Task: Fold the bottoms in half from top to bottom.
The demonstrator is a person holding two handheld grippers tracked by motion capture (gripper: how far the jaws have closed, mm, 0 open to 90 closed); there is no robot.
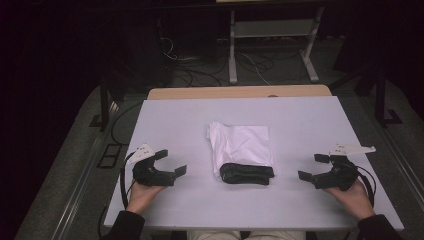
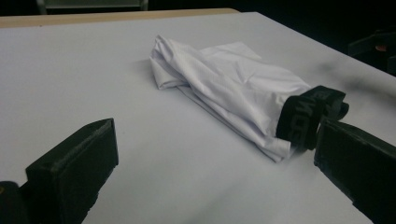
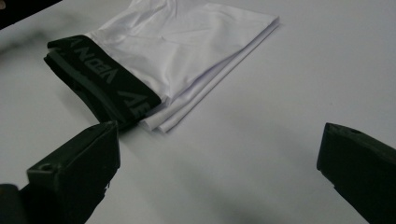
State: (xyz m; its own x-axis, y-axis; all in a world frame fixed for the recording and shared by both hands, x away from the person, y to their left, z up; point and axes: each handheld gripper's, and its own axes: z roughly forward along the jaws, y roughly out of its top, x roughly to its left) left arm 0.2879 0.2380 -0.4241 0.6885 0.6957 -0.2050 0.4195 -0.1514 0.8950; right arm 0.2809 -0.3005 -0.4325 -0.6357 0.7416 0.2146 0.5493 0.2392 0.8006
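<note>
A white surface [image 1: 300, 130] carries a folded white garment [image 1: 242, 142] at its centre, the black waistband [image 1: 246, 173] turned to the near edge. The left claw [image 1: 170, 162] rests at the near left and the right claw [image 1: 310, 167] at the near right, each with jaws spread wide and holding nothing, both well apart from the cloth. The risk, as it appears: the thin fabric lies in several loose layers, so a claw closing on the top ply alone could pull the fold open. A grip on the thicker waistband might drag the whole bundle across the smooth surface instead of lifting it.
</note>
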